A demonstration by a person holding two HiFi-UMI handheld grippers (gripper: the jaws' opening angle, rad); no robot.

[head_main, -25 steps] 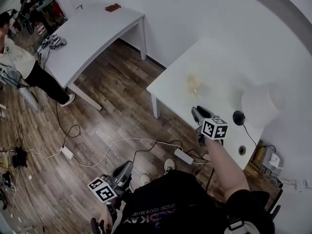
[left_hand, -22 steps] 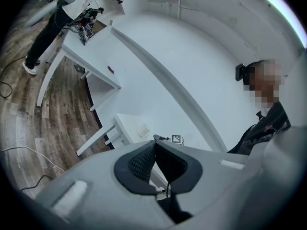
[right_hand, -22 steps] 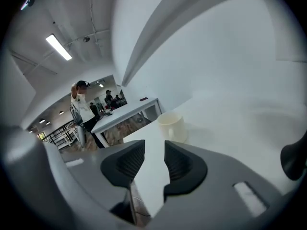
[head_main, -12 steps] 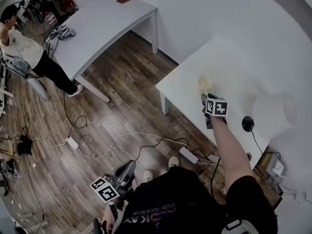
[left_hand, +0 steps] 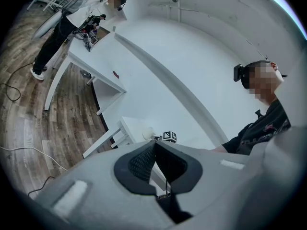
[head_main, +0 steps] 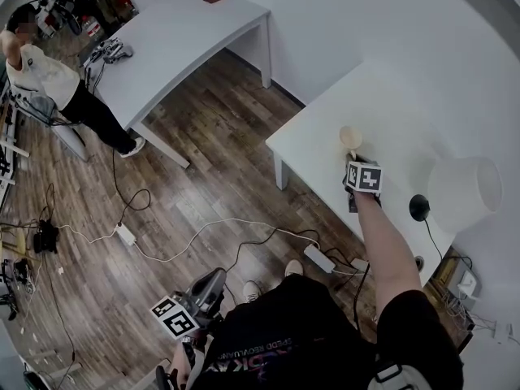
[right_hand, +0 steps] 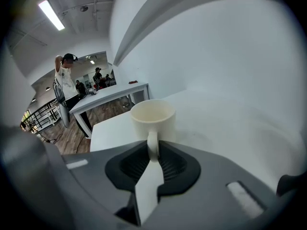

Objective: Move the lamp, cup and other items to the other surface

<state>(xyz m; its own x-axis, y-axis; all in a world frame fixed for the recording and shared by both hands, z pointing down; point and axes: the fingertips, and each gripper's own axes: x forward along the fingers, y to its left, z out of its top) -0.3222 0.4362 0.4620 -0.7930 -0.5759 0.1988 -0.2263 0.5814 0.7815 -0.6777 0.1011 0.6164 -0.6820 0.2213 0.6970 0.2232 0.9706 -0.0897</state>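
- Just closed the right gripper to pinch the handle of the cup, upright on the desk
- Got the left gripper pressed together, empty
- Probably a thin pinch, so could swivel or drop on a quick lift

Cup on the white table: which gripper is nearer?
Right. The right gripper has just been closing on the handle of the cup, pinched between its jaws. The left gripper, shut and empty, hangs low beside the person, far from it.
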